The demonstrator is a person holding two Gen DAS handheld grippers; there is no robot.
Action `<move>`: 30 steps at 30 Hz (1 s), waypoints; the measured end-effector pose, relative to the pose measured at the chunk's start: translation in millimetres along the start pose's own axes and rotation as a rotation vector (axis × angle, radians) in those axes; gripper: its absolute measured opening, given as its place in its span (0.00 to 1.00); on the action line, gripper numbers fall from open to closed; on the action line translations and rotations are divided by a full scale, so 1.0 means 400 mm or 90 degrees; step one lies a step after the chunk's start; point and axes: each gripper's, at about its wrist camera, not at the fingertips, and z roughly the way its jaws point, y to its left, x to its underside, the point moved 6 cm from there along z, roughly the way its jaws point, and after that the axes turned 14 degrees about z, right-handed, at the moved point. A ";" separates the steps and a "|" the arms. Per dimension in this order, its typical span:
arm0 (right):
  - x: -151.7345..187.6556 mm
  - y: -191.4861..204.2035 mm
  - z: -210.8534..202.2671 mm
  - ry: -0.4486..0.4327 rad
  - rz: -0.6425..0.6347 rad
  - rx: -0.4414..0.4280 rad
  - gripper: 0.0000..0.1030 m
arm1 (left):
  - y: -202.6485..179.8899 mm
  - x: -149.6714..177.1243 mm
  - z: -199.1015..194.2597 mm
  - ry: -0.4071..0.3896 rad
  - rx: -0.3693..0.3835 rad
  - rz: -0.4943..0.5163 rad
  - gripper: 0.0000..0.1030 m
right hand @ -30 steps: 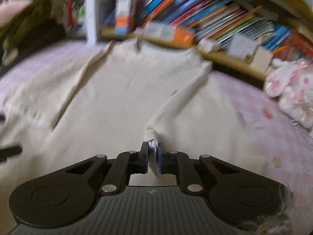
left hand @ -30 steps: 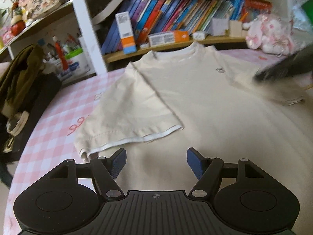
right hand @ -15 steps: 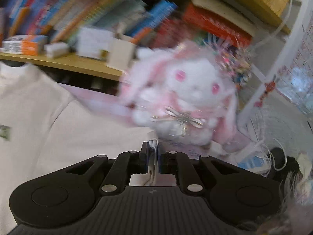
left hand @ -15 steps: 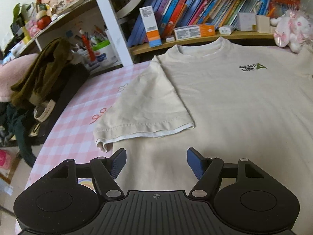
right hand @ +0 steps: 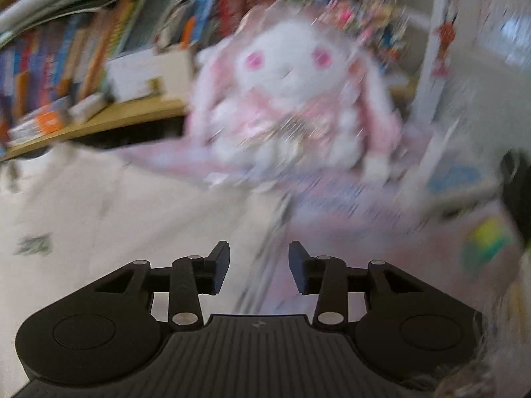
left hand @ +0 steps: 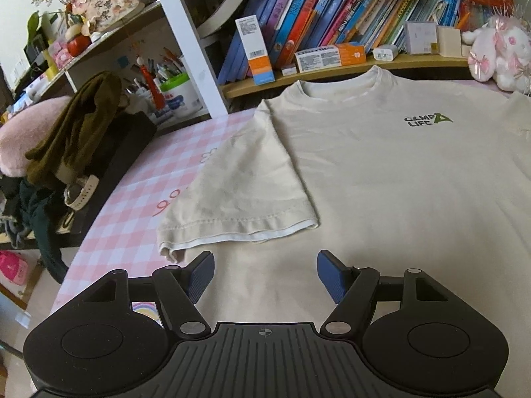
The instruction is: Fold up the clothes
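A cream T-shirt (left hand: 381,179) with a small dark chest logo lies face up on the pink checked tablecloth (left hand: 132,209). Its left sleeve (left hand: 242,199) is spread out flat. My left gripper (left hand: 264,273) hovers open over the shirt's lower left part, just below that sleeve's hem. The right wrist view is blurred by motion. There my right gripper (right hand: 259,265) stands open above the shirt's (right hand: 116,225) right edge, and a pale hem edge runs between the fingers without being held.
A bookshelf with books and boxes (left hand: 332,43) runs along the back. A pink and white plush rabbit (right hand: 292,99) sits at the back right of the table. Dark clothes and a watch (left hand: 73,152) are piled at the left, beyond the table edge.
My right gripper, shut on the right sleeve, swung it out to the right and has now opened and let it go. The left gripper stayed open and drew back slightly.
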 end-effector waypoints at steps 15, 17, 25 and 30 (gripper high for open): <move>0.155 0.047 -0.054 0.014 -0.115 0.046 0.37 | -0.008 -0.057 0.033 -0.025 -0.006 0.091 0.68; 0.171 0.076 -0.078 0.001 -0.115 0.026 0.66 | -0.012 -0.061 0.046 -0.021 0.001 0.105 0.67; 0.284 0.222 -0.173 -0.041 -0.150 -0.043 1.00 | -0.052 -0.057 0.100 -0.011 0.031 0.176 0.49; 0.429 0.349 -0.219 -0.051 -0.211 -0.053 1.00 | -0.052 -0.055 0.125 -0.032 0.041 0.207 0.44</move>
